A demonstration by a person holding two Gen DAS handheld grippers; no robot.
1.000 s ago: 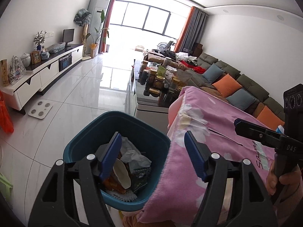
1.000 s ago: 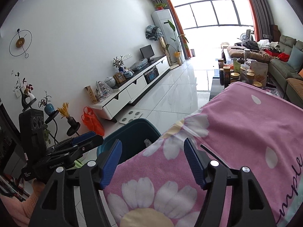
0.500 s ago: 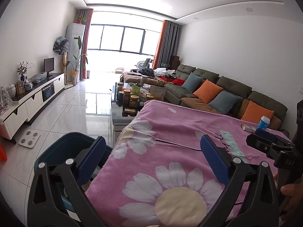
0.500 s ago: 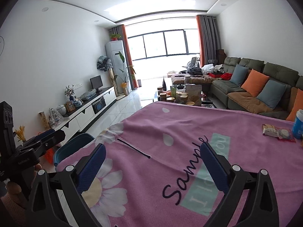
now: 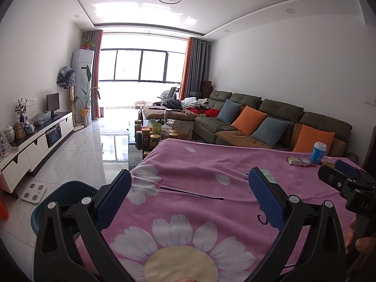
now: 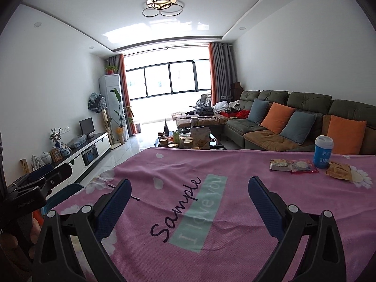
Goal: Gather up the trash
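Note:
A pink flowered cloth covers the table (image 6: 235, 164). At its far right lie snack wrappers (image 6: 291, 165), a brown wrapper (image 6: 340, 171) and a blue cup (image 6: 323, 151); they also show in the left wrist view (image 5: 298, 161). A thin black stick (image 5: 191, 193) lies on the cloth. A teal trash bin (image 5: 58, 195) stands on the floor at the table's left edge, its rim also showing in the right wrist view (image 6: 63, 193). My left gripper (image 5: 188, 197) is open and empty above the cloth. My right gripper (image 6: 188, 199) is open and empty over the cloth's middle.
A glass coffee table (image 6: 185, 141) crowded with jars stands beyond the table. A green sofa (image 6: 293, 122) with orange and blue cushions runs along the right wall. A white TV cabinet (image 5: 35, 145) lines the left wall. A white scale (image 5: 34, 193) lies on the tiled floor.
Both grippers have risen and swung right from over the teal bin to above the pink cloth. The wrappers and cup have come into view. Both stay open.

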